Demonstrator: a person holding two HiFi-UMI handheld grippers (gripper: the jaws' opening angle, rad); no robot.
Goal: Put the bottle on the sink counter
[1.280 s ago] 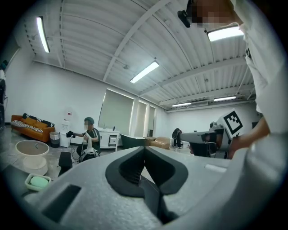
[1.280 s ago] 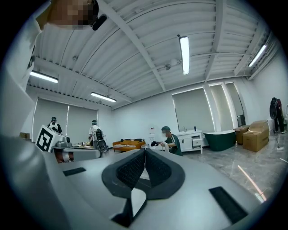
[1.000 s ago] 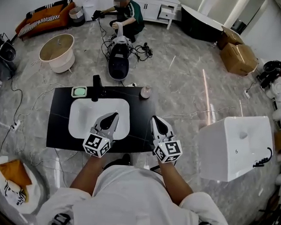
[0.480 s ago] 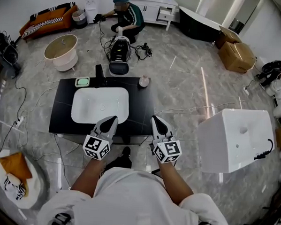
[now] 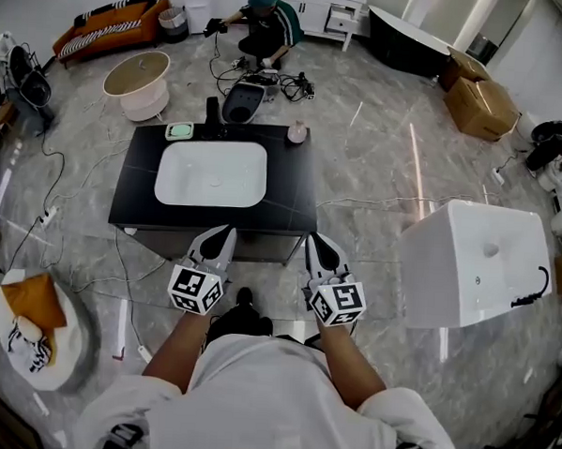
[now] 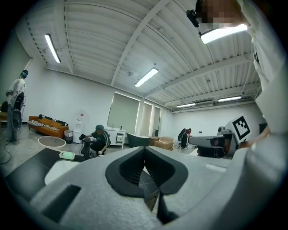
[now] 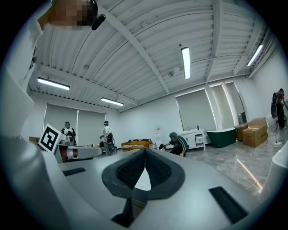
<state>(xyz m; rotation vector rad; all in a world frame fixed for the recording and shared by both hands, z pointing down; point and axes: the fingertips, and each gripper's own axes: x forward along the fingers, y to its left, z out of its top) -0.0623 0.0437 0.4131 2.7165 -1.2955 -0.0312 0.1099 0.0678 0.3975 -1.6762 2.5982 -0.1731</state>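
Note:
A small pinkish bottle (image 5: 296, 132) stands upright on the back right corner of the black sink counter (image 5: 292, 196), beside the white basin (image 5: 211, 173). Both grippers hang in front of the counter's near edge, above the floor and well short of the bottle. My left gripper (image 5: 227, 232) is shut with nothing in it; in the left gripper view its jaws (image 6: 144, 149) meet at the tip. My right gripper (image 5: 311, 238) is likewise shut and empty, its jaws (image 7: 145, 151) touching in the right gripper view.
A green soap dish (image 5: 180, 130) and a black faucet (image 5: 213, 110) sit at the counter's back. A large white fixture (image 5: 471, 271) stands to the right. A crouching person (image 5: 268, 21), a round tub (image 5: 138, 82), cables and cardboard boxes (image 5: 480, 103) lie beyond.
The counter has slid away up the head view as the person backed off. Both grippers, earlier over the counter's front, now hang off its near edge, still shut.

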